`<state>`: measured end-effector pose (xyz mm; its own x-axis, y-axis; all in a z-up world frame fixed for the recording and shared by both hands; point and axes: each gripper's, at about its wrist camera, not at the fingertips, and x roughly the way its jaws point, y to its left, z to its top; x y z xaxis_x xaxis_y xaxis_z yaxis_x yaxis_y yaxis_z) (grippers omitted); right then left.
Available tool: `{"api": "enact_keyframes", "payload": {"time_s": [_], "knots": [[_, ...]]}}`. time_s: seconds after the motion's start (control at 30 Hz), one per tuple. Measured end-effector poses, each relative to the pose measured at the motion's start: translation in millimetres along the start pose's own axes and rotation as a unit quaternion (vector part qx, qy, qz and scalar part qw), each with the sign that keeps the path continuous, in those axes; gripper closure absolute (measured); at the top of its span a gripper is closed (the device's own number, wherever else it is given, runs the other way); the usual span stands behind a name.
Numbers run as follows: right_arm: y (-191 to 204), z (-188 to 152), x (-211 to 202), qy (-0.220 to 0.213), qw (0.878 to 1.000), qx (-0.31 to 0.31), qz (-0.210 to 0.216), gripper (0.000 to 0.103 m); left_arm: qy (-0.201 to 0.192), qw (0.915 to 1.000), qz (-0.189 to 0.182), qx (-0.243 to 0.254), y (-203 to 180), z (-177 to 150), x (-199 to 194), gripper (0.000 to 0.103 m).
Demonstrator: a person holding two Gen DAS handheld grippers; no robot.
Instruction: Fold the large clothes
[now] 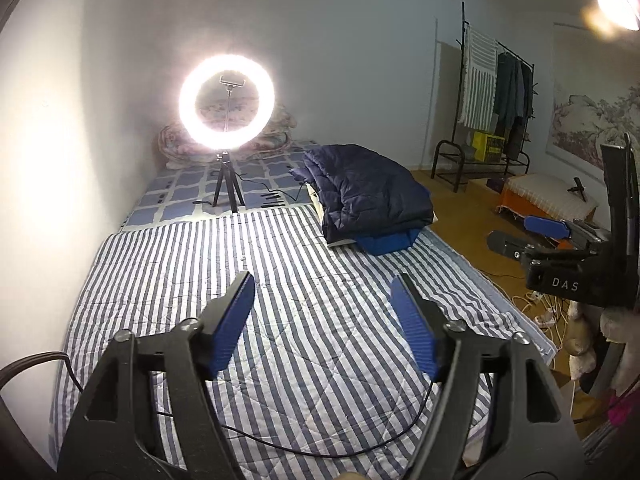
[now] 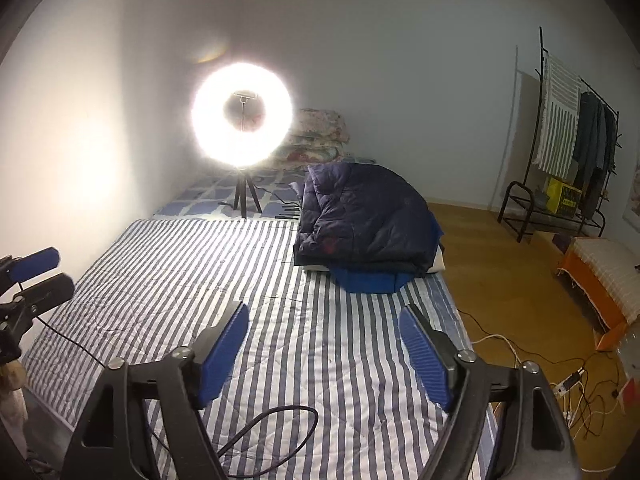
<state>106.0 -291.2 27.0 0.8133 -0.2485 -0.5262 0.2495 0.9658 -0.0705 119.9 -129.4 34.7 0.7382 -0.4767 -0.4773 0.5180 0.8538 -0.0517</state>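
A dark navy quilted jacket (image 1: 372,192) lies folded on a pile at the bed's far right, on a bright blue garment (image 1: 390,240); the pile also shows in the right wrist view (image 2: 368,224). My left gripper (image 1: 322,292) is open and empty above the striped quilt (image 1: 180,280), well short of the pile. My right gripper (image 2: 324,324) is open and empty above the same quilt (image 2: 180,272). The right gripper shows at the right edge of the left view (image 1: 532,236). The left gripper shows at the left edge of the right view (image 2: 40,272).
A lit ring light on a tripod (image 1: 227,104) stands at the head of the bed, with floral bedding (image 2: 320,132) behind it. A clothes rack (image 1: 492,112) and an orange bench (image 2: 600,280) stand on the wooden floor. Cables (image 2: 560,380) lie beside the bed.
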Motion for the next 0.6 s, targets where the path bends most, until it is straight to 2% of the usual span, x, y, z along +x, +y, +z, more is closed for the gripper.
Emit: {"api": "enact_keyframes", "payload": {"time_s": [0.1,0.17,0.3,0.6], "knots": [[-0.9,-2.3,-4.0,-0.013,1.0,0.008,-0.008,0.011,-0.004,1.0,0.003,0.004,-0.7,-1.2,-0.8,0.018],[-1.6,-3.9,-5.7,-0.02,1.0,0.009,-0.015,0.001,-0.009,0.9999,0.005,0.006,-1.5,-1.6,-2.1,0.012],[-4.0,-6.3,-8.2,-0.026,0.999,0.011,-0.029,0.0,-0.015,0.9998,0.008,0.009,-2.8,-2.0,-4.6,0.002],[-11.5,-6.9,-13.3,-0.032,0.998,0.028,-0.034,0.0,-0.002,0.9988,0.039,0.031,-11.1,-6.1,-4.8,0.0]]}}
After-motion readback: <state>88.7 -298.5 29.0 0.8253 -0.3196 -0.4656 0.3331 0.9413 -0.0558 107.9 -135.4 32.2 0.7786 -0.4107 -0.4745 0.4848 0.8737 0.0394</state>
